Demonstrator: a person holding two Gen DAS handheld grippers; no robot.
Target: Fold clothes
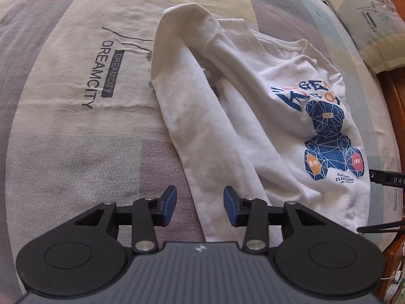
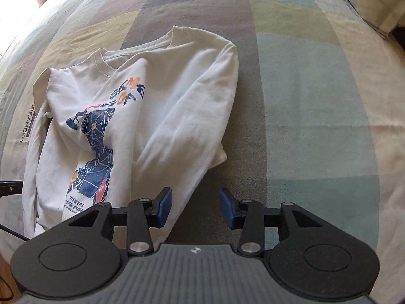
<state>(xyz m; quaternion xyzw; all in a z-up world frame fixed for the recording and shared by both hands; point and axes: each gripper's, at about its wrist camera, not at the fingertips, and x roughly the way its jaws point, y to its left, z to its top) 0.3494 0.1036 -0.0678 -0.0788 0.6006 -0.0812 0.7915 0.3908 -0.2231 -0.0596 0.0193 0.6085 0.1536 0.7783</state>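
— White cotton, is that what is laid out on the bed?

— A white long-sleeved sweatshirt is spread face up on the bed cover, neckline away from the cameras. A blue geometric bear print with orange patches and blue lettering is seen on its chest.

— How are the sleeves arranged?

— Both are folded inward over the body. In the left wrist view one sleeve is laid down the garment's left edge, towards the hem. In the right wrist view the other sleeve is laid diagonally across the front, and part of the print is covered by it.

— And the tongs?

— The left tongs are held wide open just above the hem end of the sweatshirt; nothing is gripped between the blue pads. The right tongs are likewise spread wide and empty, with one pad over the folded sleeve's lower end and the other over bare bed cover.

— What else is visible?

— The bed cover is patterned in broad bands of beige, grey, mauve and pale blue, and "DREAMCITY" lettering is printed on it. A matching pillow is seen at the far right of the left wrist view, beside a wooden bed frame.
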